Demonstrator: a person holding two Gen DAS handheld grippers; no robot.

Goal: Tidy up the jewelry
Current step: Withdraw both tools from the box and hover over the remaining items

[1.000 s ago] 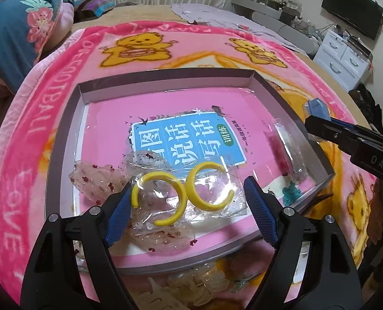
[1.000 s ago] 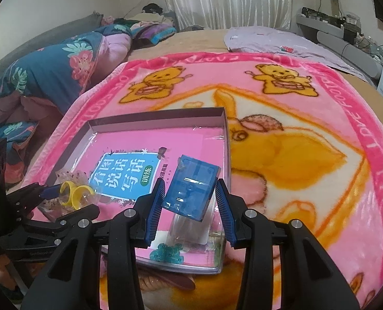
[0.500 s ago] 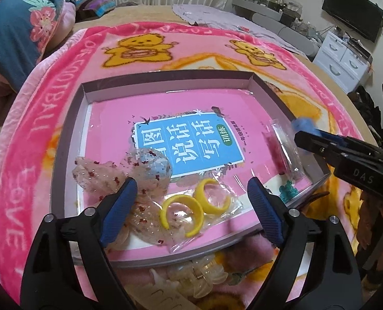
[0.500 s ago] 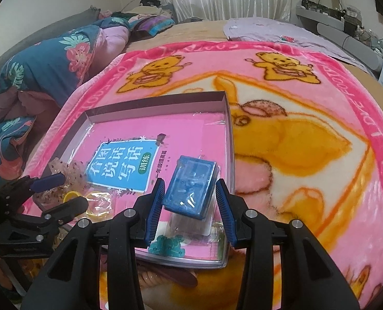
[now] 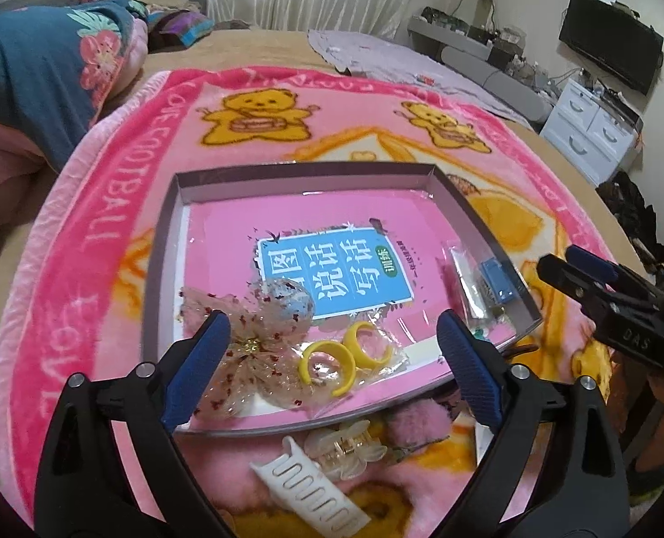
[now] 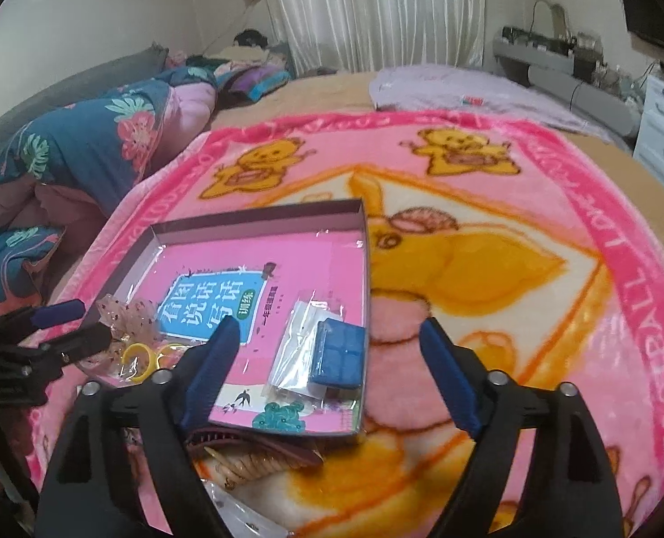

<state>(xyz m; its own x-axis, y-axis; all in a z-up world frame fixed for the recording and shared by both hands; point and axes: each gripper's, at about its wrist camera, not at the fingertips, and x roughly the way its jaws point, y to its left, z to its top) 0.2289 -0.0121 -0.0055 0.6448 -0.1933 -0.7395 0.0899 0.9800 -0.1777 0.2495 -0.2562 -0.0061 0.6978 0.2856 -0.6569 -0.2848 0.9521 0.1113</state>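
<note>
Clearly I was in the release step of sorting the jewelry into the shallow tray (image 5: pixel 166 242) on the pink blanket (image 5: pixel 90 233). My left gripper (image 5: pixel 332 354) had its jaws opening with nothing pressed between the pads; the bagged yellow hoop earrings (image 5: pixel 332 365) and the sheer spotted bow (image 5: pixel 251 336) lay on the tray floor below it, at about six o'clock of the tray. My right gripper (image 6: pixel 327 367) was opening too, and the blue box (image 6: pixel 338 352) with its clear sleeve sat free in the tray at about four o'clock, tight to the right wall, no pad touching it. I judged the next move called for backing both tongs clear and reaching for a piece outside the tray. The left wrist view showed me what the right did not: a white comb clip (image 5: pixel 307 488), a clear claw clip (image 5: pixel 347 448) and a pink fluffy piece (image 5: pixel 417 419) on the blanket just outside the near wall. The right wrist view alone showed a brown toothed clip (image 6: pixel 251 453) under the near edge and a teal ornament (image 6: pixel 280 417) at the tray's near edge.
</note>
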